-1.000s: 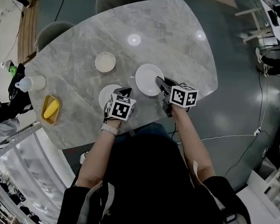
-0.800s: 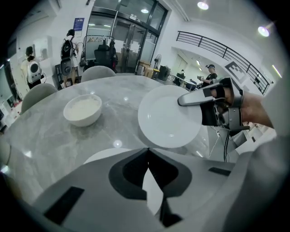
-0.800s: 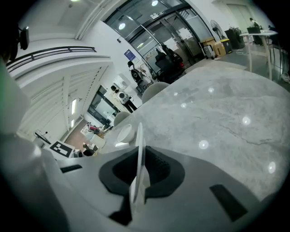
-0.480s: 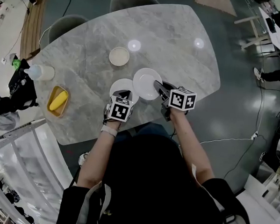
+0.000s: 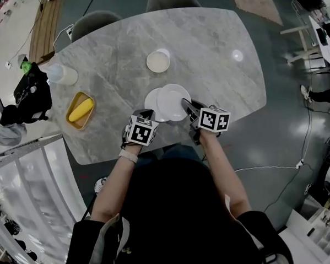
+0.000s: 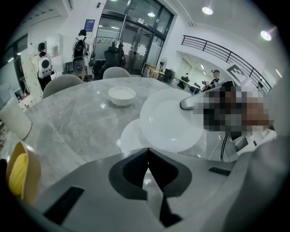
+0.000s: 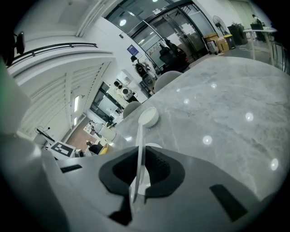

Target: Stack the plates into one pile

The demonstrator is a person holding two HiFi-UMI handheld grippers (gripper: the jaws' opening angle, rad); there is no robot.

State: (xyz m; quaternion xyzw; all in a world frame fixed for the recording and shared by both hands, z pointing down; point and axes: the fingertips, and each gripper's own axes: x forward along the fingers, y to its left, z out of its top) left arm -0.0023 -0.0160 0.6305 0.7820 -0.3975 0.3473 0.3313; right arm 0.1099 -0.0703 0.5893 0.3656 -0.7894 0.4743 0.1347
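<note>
My right hand-held gripper pinches the rim of a plate, which partly overlaps the second plate on the table. My left hand-held gripper is closed on nothing, just beside that second plate.

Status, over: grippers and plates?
Right gripper shut on plate rim, plate partly over second plate. Left gripper shut, at second plate's near edge. Bowl apart, path clear.

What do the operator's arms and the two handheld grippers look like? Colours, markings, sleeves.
The left gripper and right gripper look alike: a grey body, dark jaws with hollowed inner faces, and a white marker cube printed with black squares. No cables show. The person wears dark sleeves that leave the forearms bare, and a light wristband on the left wrist.
</note>
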